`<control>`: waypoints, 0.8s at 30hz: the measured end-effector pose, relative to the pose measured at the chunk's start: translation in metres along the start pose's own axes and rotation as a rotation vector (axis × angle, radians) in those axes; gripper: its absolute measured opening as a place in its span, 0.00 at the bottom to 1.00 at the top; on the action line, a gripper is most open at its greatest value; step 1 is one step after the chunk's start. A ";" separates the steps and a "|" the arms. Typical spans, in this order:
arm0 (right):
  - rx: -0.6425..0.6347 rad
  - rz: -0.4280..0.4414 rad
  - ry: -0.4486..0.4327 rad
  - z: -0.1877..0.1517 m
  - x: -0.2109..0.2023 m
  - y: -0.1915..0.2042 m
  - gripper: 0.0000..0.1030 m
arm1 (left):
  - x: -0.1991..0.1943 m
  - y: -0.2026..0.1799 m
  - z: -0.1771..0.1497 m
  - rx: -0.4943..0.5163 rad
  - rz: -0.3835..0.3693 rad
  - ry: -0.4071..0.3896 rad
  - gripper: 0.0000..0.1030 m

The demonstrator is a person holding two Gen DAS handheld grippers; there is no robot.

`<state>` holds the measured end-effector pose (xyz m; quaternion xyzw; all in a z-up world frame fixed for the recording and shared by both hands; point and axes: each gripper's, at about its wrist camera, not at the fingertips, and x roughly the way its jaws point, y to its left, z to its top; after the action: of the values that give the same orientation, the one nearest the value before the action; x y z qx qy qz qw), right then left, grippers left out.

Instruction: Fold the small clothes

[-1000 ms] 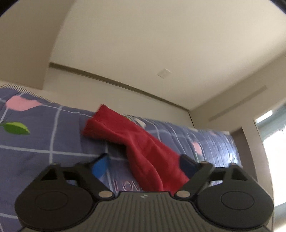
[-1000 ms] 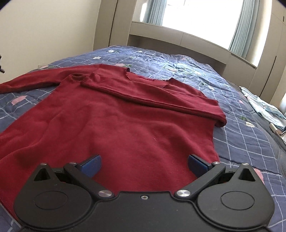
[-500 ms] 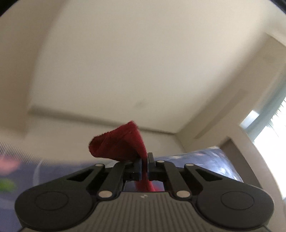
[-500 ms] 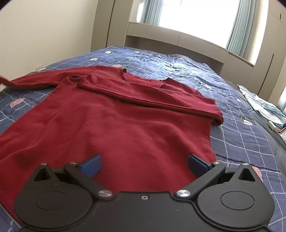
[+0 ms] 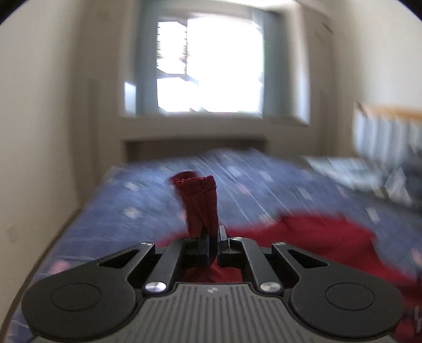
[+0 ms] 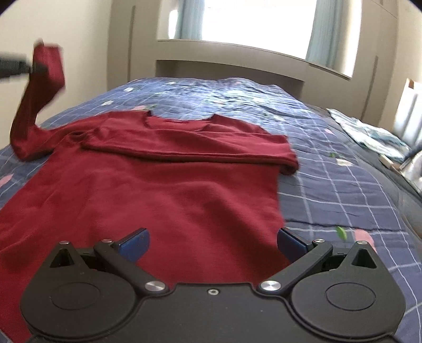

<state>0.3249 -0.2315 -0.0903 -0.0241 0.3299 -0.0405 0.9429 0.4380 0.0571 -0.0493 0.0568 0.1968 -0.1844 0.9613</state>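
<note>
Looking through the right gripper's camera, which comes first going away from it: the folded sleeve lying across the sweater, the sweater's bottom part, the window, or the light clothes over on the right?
1. Sweater's bottom part, just beyond the right gripper, between its open fingers.
2. Folded sleeve, lying across the chest, mid-bed.
3. Light clothes, at the bed's right edge, farther back.
4. Window, behind the headboard, farthest.

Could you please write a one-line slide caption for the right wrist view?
Open right gripper hovers over dark red knit sweater on blue checked quilt; left gripper lifts one sleeve.
</note>
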 end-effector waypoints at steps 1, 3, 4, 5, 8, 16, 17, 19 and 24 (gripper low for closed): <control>0.018 -0.003 0.000 0.000 0.001 -0.006 0.99 | 0.011 -0.012 -0.009 0.030 -0.022 0.040 0.04; 0.065 -0.004 0.004 0.001 0.001 -0.020 0.99 | 0.030 -0.032 -0.027 0.065 -0.072 0.124 0.04; 0.086 0.002 0.005 0.001 0.001 -0.027 0.99 | 0.039 -0.042 -0.036 0.072 -0.095 0.163 0.04; 0.109 0.010 0.007 0.001 0.001 -0.033 0.99 | 0.045 -0.049 -0.044 0.074 -0.108 0.195 0.04; 0.183 0.048 0.020 0.003 0.004 -0.051 0.99 | 0.053 -0.069 -0.064 0.065 -0.112 0.268 0.07; 0.289 0.213 0.031 0.026 0.026 -0.050 0.97 | 0.004 -0.064 -0.063 -0.042 -0.105 0.228 0.85; 0.303 0.247 0.041 0.031 0.032 -0.047 0.96 | -0.001 -0.061 -0.063 -0.053 -0.087 0.228 0.86; 0.329 0.311 0.058 0.041 0.044 -0.036 0.90 | -0.013 -0.056 -0.058 -0.077 -0.040 0.231 0.90; 0.346 0.437 0.125 0.062 0.082 0.009 0.77 | -0.035 -0.035 -0.060 -0.147 0.095 0.251 0.97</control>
<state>0.4277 -0.2294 -0.0931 0.2112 0.3731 0.1066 0.8971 0.3731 0.0472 -0.0919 0.0181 0.3256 -0.1151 0.9383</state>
